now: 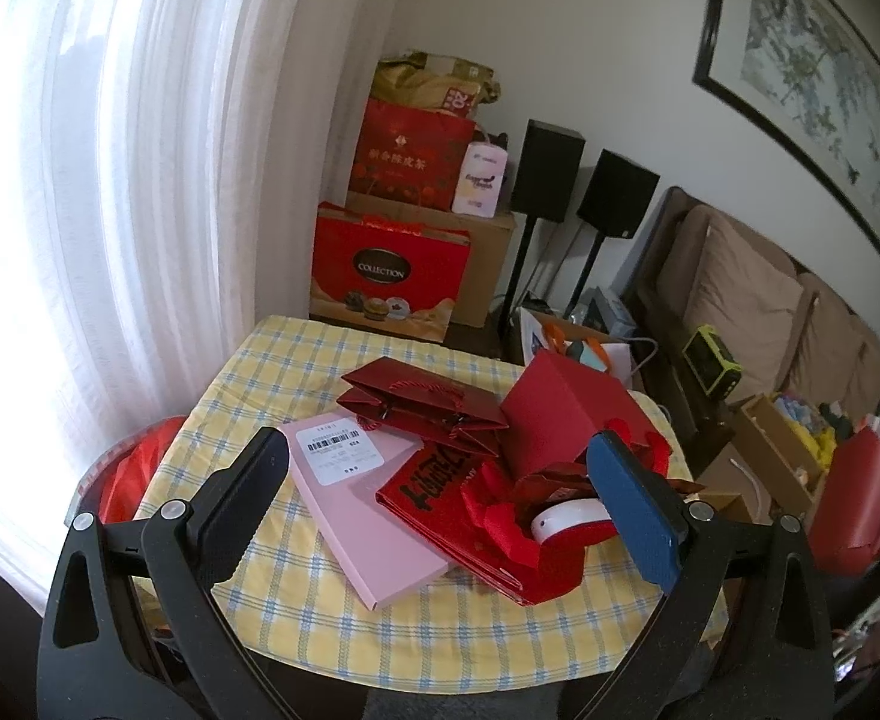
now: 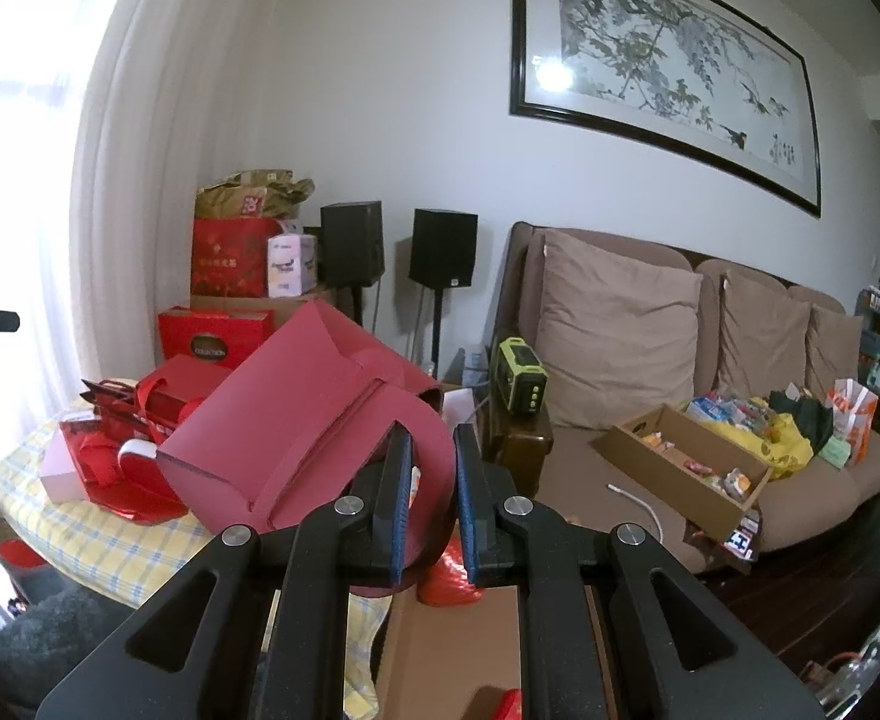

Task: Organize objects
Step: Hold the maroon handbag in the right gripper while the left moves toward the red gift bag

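I see daylight flooding through the curtain (image 1: 110,180) at left — blown out white; fisheye edges bend, corners go dark.

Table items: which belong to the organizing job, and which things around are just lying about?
Job:
- red box, a flap pinched in the right hand-held gripper
- dark red gift bags
- pink box
- printed red bag
- open left hand-held gripper

Lying about:
- stacked gift boxes
- speakers
- sofa
- cardboard tray
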Demonstrator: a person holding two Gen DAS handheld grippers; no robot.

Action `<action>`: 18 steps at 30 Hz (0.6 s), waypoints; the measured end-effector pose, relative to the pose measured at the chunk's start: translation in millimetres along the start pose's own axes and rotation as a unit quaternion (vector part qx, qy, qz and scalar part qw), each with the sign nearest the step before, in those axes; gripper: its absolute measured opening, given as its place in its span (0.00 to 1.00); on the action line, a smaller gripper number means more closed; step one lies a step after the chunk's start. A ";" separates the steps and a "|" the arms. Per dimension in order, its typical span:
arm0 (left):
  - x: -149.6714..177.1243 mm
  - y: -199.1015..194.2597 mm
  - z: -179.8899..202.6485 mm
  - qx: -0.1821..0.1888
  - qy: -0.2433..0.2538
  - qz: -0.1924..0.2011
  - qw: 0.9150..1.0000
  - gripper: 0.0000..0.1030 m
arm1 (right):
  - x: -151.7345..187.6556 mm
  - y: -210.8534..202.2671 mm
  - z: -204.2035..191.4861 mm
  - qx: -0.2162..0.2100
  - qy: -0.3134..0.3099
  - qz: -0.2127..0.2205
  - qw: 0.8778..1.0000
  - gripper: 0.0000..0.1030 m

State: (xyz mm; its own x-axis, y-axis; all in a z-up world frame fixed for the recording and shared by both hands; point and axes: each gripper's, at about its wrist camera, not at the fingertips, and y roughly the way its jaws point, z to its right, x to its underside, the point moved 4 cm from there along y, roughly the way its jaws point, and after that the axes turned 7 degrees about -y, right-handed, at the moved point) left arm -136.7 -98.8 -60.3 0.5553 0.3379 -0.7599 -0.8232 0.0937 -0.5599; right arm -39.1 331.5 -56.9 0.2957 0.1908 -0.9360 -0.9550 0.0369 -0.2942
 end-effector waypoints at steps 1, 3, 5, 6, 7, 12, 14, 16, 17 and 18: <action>0.0 -0.2 0.0 0.000 0.000 0.000 1.000 0.97 | 0.1 0.0 -0.1 0.000 0.000 0.000 1.000 0.12; 0.1 -0.4 0.1 0.000 0.000 0.000 1.000 0.97 | 0.1 -0.2 0.0 -0.001 0.000 0.000 1.000 0.12; 0.0 -0.2 0.1 0.000 0.000 0.000 1.000 0.97 | 0.0 -0.3 0.0 -0.001 0.000 0.000 1.000 0.12; 0.1 -0.3 0.0 0.000 0.000 -0.001 1.000 0.97 | 0.0 0.0 0.0 -0.001 0.000 0.000 1.000 0.12; 0.0 -0.1 -0.1 0.000 -0.001 -0.001 1.000 0.97 | 0.1 -0.1 0.1 -0.002 0.000 0.000 1.000 0.12; -0.1 0.9 -0.5 0.000 -0.001 -0.004 1.000 0.97 | -0.2 -0.1 0.0 -0.003 0.002 -0.002 1.000 0.12; 0.6 1.7 -0.9 -0.001 -0.001 -0.005 1.000 0.97 | 0.1 0.7 1.4 -0.004 0.006 -0.004 1.000 0.12; 1.1 2.3 -0.9 -0.001 0.000 -0.005 1.000 0.97 | 0.7 2.0 1.9 -0.005 0.009 -0.006 1.000 0.12; 1.1 2.5 -1.0 -0.002 0.000 -0.006 1.000 0.97 | 1.4 2.9 2.3 -0.005 0.010 -0.008 1.000 0.12; 1.3 2.9 -1.3 -0.002 0.000 -0.006 1.000 0.97 | 2.1 3.8 2.7 -0.004 0.010 -0.009 1.000 0.12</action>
State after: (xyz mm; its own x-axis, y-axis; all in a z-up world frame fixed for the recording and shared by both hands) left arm -138.3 -99.2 -63.3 0.5652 0.3372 -0.7529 -0.8159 0.0937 -0.5705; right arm -42.1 334.6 -59.5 0.3135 0.1715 -0.9340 -0.9493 0.0322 -0.3127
